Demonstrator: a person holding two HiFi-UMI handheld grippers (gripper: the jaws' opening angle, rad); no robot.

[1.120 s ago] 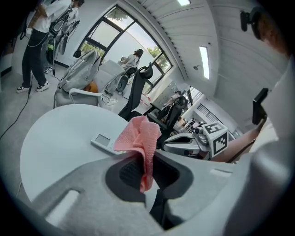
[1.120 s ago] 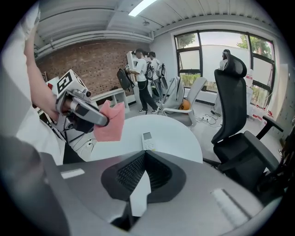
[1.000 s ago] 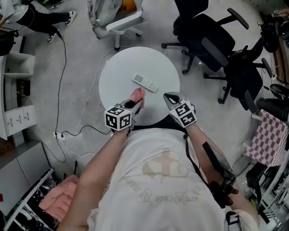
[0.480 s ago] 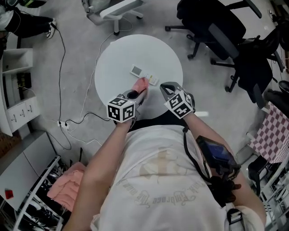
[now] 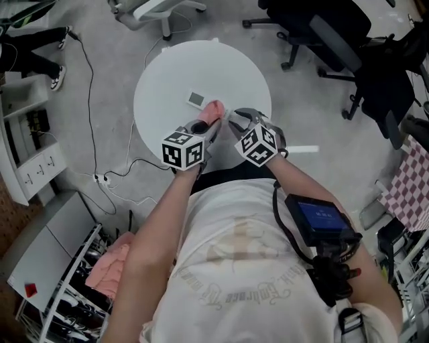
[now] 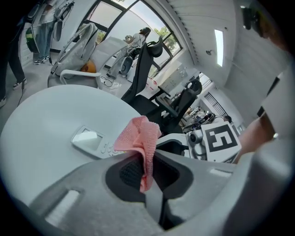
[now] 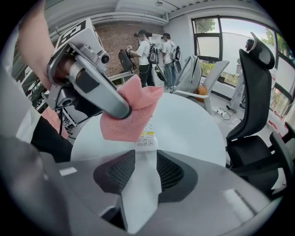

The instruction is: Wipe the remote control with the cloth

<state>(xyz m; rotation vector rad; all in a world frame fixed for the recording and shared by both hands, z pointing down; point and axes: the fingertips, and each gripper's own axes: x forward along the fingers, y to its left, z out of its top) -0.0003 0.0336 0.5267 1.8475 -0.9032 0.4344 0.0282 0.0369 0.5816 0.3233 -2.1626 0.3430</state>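
A white remote control [image 5: 196, 99] lies on the round white table [image 5: 167, 74]. My left gripper [image 5: 205, 127] is shut on a pink cloth [image 5: 214, 110], which hangs over the remote's near end. In the left gripper view the cloth [image 6: 140, 138] rises from between the jaws, with the remote [image 6: 92, 139] just behind it. My right gripper [image 5: 233, 116] stands open right beside the cloth; its jaws have just been opening and grip nothing. The right gripper view looks past the open right gripper [image 7: 140, 159] at the remote's buttons [image 7: 147, 133] under the cloth [image 7: 131, 115].
Black office chairs [image 5: 328, 33] stand beyond the table to the right and a white chair [image 5: 157, 8] at the far side. A cable [image 5: 90, 100] runs over the floor on the left. A white shelf unit [image 5: 30, 161] stands at the left.
Both grippers have moved forward and down onto the table. The cloth now lies over the remote's near end. The right gripper's jaws have parted.
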